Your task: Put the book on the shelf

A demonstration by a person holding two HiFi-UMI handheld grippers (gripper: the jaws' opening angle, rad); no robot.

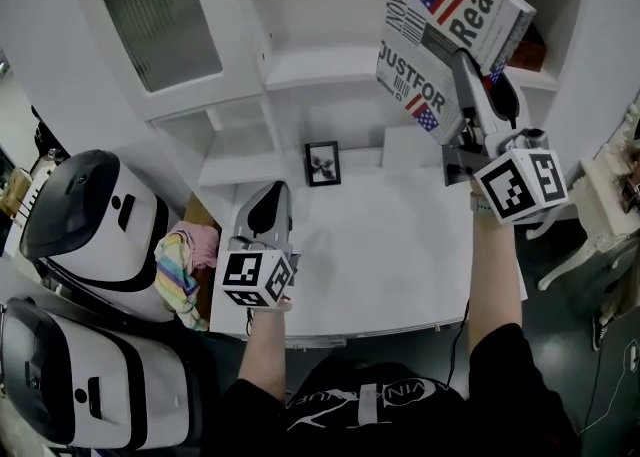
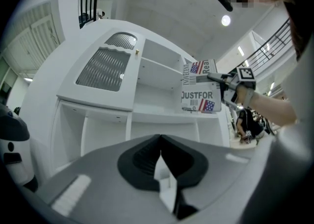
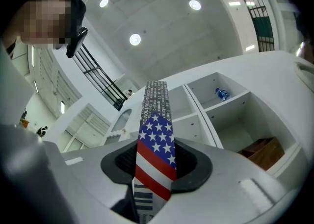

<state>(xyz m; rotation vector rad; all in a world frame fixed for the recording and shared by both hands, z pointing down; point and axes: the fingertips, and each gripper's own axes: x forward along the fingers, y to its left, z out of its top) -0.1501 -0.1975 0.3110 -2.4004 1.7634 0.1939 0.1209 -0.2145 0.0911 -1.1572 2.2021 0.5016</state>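
Note:
The book (image 1: 450, 30) has a white cover with an American flag and black lettering. My right gripper (image 1: 470, 70) is shut on it and holds it high in front of the white shelf unit (image 1: 320, 65), at its upper right. In the right gripper view the book's flag spine (image 3: 156, 144) stands upright between the jaws, with the open compartments behind it. The left gripper view shows the book (image 2: 198, 88) off to the right, before the shelves. My left gripper (image 1: 268, 207) rests low over the white tabletop (image 1: 400, 255), jaws shut with nothing between them.
A small framed picture (image 1: 322, 162) stands at the back of the tabletop. A brown object (image 3: 262, 152) sits in the lower right compartment and a bottle (image 3: 222, 93) in the one above. White helmet-like machines (image 1: 85, 220) and a colourful cloth (image 1: 180, 265) are at the left.

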